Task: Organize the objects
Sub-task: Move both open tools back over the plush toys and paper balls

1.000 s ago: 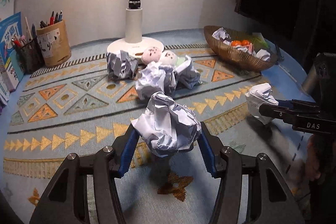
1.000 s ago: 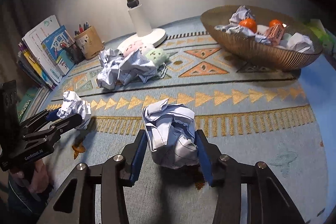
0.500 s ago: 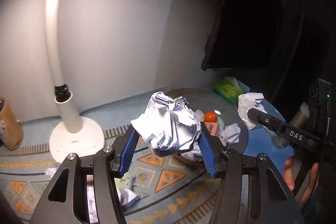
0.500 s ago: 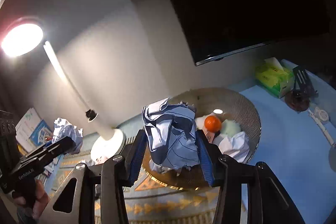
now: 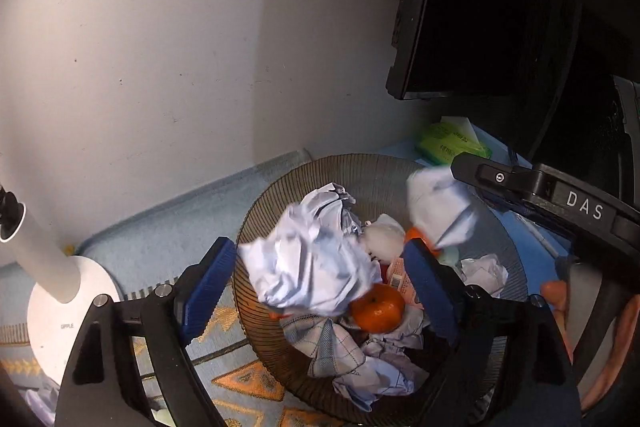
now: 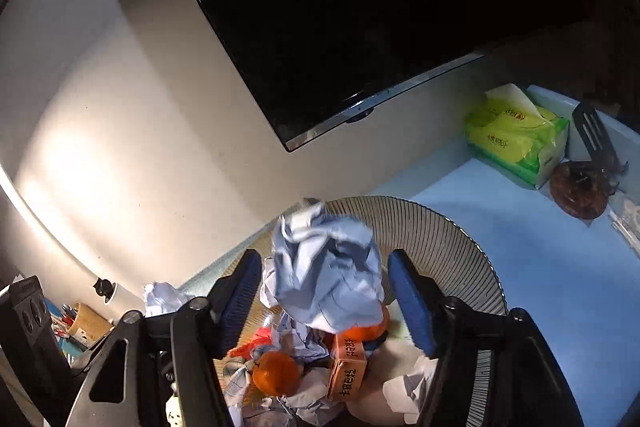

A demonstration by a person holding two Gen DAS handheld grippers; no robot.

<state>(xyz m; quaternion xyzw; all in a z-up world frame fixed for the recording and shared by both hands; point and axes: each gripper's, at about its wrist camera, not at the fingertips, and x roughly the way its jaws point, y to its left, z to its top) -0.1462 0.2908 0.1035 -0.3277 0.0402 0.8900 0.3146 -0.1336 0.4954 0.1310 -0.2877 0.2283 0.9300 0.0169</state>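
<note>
Woven wire basket (image 5: 360,167) below both grippers, already loaded: crumpled sheets, mandarin (image 5: 378,308), small orange carton (image 6: 347,367). Left gripper (image 5: 316,277) – jaws just opened wide; crumpled paper ball (image 5: 312,263) between blue pads, blurred, neither pad pressing it, over basket. Right gripper (image 6: 324,293) – jaws just opened; second paper ball (image 6: 326,275) loose between pads, above basket contents. Green tissue pack (image 6: 516,135) behind basket.

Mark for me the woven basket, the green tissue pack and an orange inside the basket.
woven basket (image 6: 452,239), right wrist view, on the bare ribbed far wall.
green tissue pack (image 6: 516,141), right wrist view, on its yellow-green top face.
orange (image 5: 378,307), left wrist view, on the middle of its skin.
</note>
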